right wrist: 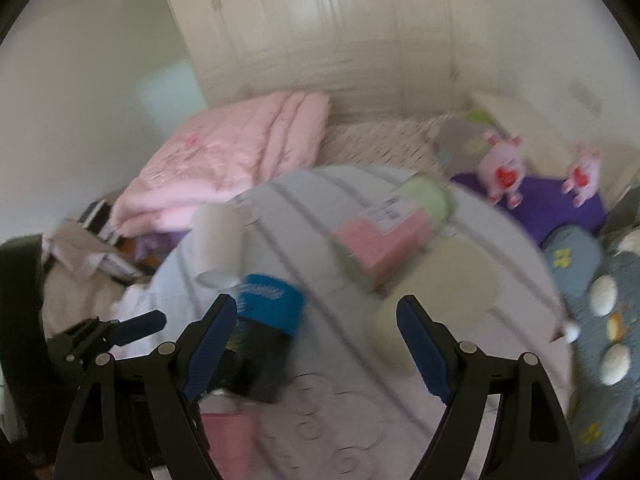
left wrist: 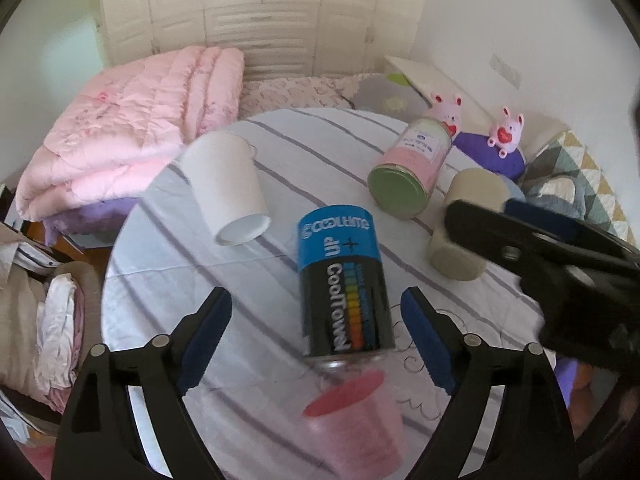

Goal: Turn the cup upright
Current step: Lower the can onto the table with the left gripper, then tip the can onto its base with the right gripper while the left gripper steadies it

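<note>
I hold both tongs spread wide with nothing between the pads, because I have not yet closed on anything. My left tongs (left wrist: 316, 336) hover over the near edge of the round surface (left wrist: 168, 280), covered by a striped white cloth, straddling the black and blue cylindrical "CoolTowel" can (left wrist: 342, 284), which lies on its side pointing at me. Just below it, at the near edge, sits a translucent pink plastic cup (left wrist: 356, 428) with a red disc on top; it is blurred, so I cannot tell how it stands.

My right tongs (right wrist: 316, 344) reach in from the right edge toward the cream cylindrical cup (left wrist: 460, 228), which lies tipped on its side there. I judge that this is the one I am going for, since my right pads frame it in the right wrist view, but I am apart from it, not touching.

The white paper cup (left wrist: 228, 188) lies on its side toward the left edge, its mouth tilted toward me. The pink jar with a green metal lid (left wrist: 412, 168) lies toppled toward the far right edge.

Counting: three cups, one can, one jar, all on the surface. Beyond it, two pink plush rabbits (left wrist: 508, 130) sit on a purple cushion (left wrist: 492, 152), and one folded pink quilt (left wrist: 132, 128) rests on the bed.
</note>
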Tool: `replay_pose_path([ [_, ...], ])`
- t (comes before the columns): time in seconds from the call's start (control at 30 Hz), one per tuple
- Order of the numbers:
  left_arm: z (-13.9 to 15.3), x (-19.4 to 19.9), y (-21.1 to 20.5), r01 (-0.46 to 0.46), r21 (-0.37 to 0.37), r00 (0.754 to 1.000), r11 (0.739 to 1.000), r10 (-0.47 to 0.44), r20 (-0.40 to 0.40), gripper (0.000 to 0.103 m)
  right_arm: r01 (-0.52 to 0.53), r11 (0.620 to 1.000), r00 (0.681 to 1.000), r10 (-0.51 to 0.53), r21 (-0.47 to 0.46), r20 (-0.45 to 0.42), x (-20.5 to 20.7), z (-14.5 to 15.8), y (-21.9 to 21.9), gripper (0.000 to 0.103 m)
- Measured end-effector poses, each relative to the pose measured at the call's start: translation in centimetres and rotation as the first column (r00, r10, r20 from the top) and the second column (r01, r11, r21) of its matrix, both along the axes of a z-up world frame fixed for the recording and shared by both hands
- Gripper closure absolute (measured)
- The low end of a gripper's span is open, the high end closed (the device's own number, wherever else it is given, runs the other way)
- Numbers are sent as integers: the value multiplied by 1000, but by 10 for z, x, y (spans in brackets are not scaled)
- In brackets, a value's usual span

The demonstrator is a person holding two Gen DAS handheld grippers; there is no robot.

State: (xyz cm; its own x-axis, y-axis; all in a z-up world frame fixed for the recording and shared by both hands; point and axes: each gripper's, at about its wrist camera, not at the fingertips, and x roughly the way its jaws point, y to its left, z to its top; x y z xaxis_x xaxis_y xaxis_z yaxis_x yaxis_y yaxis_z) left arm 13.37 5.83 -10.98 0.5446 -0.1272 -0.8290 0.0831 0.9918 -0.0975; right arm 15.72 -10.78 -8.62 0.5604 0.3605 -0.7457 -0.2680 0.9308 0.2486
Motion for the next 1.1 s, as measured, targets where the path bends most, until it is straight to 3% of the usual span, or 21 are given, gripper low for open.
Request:
replay_pose_path([
  [0.2,-2,-11,18,-29,16,1000,999,29,3,14,-6,998,983,18,62,-184,17,-22,25,20],
  [0.53,-21,0,27,1,-20,999,1000,-3,-54,14,-24,1000,965,27,15,-261,34,-49,52,20],
  [0.77,-35,10,20,44,-41,995,998,-47,-86,13,-32,999,934,31,3,-357,55,-74,58,20],
  [1.0,-38,15,22,54,-73,995,996,-60,-83,8,-75,992,908,111,102,-404,69,-95,64,20],
  [1.03,-38,16,22,53,-76,995,996,-59,-84,8,-80,990,909,122,120,-398,70,-95,63,21],
  [1.07,-39,16,23,52,-81,995,995,-59,-86,8,-84,988,913,128,128,-387,69,-94,61,32],
  [1.1,-38,17,24,51,-86,995,995,-58,-85,8,-94,987,918,137,131,-372,69,-92,60,34],
])
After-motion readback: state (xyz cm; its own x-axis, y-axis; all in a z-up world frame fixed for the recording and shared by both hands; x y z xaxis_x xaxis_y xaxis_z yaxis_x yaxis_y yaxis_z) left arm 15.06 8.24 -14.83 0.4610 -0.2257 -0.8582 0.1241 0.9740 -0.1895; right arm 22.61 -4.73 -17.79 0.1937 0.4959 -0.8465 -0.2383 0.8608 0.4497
